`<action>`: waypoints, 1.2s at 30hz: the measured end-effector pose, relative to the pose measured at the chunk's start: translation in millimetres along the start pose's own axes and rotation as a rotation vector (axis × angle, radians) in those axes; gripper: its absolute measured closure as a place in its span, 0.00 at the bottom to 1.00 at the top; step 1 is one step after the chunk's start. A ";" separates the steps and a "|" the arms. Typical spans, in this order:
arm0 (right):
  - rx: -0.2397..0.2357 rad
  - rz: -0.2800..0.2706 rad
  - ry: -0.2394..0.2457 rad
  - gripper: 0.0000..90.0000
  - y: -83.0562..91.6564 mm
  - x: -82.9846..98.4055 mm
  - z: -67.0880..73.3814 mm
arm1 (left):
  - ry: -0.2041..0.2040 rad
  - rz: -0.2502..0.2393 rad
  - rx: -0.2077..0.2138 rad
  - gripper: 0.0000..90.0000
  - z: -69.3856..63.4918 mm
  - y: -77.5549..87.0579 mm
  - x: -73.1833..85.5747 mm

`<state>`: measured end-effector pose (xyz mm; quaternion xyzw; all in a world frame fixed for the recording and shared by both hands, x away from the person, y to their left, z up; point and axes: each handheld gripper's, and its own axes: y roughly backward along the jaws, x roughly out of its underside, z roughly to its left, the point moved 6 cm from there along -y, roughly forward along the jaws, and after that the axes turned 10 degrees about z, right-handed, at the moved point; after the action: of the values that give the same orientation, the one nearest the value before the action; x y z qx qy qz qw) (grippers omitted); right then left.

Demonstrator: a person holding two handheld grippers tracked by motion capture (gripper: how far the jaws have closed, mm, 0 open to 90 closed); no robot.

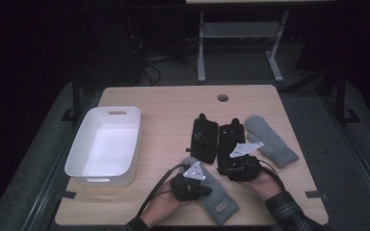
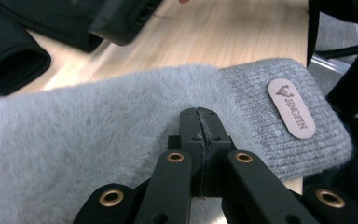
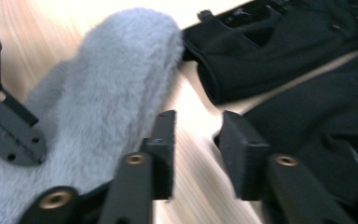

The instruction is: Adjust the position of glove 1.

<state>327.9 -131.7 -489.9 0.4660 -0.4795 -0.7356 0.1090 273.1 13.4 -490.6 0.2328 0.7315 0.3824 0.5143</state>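
1. A fluffy grey mitten with a ribbed knit cuff and an oval leather label is seen lying flat on the light wooden counter, near its front edge.
2. The left gripper is clenched, its jaws pressed together over the mitten where the fur meets the cuff; whether any pile is pinched between them cannot be told.
3. The right gripper is released, jaws parted over bare wood with nothing between them; the mitten's furry tip lies just to one side and a flat black glove with a strap to the other.
4. A second black glove and a matching grey mitten lie farther back, and a white rectangular plastic bin stands at the left.
5. Judged risks:
   - If only loose fur is caught, the mitten could slip out of the left gripper on lifting.
   - With the right gripper so close to both items, black glove fabric might be caught along with, or instead of, the mitten tip.
   - A one-ended lift would probably leave the mitten dangling, so it could drag the neighbouring gloves or snag on the bin's rim.
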 end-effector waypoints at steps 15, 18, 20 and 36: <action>0.070 -0.027 -0.034 0.49 27.0 24.6 -25.1 | 0.020 -0.079 -0.025 0.97 10.3 20.0 -10.7; 0.100 -0.035 -0.021 0.46 28.5 24.9 -29.1 | 0.030 -0.093 -0.062 0.92 17.8 35.0 -3.7; 0.114 -0.039 -0.022 0.44 29.1 24.6 -30.2 | 0.038 -0.095 -0.070 0.86 20.5 39.3 -0.3; 0.132 0.029 -0.142 0.38 38.6 34.4 -58.9 | 0.120 -0.048 -0.219 0.35 43.0 61.4 65.8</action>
<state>344.7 -208.1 -485.0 0.4120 -0.5400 -0.7319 0.0546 286.0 112.3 -487.0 0.1345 0.7202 0.4608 0.5009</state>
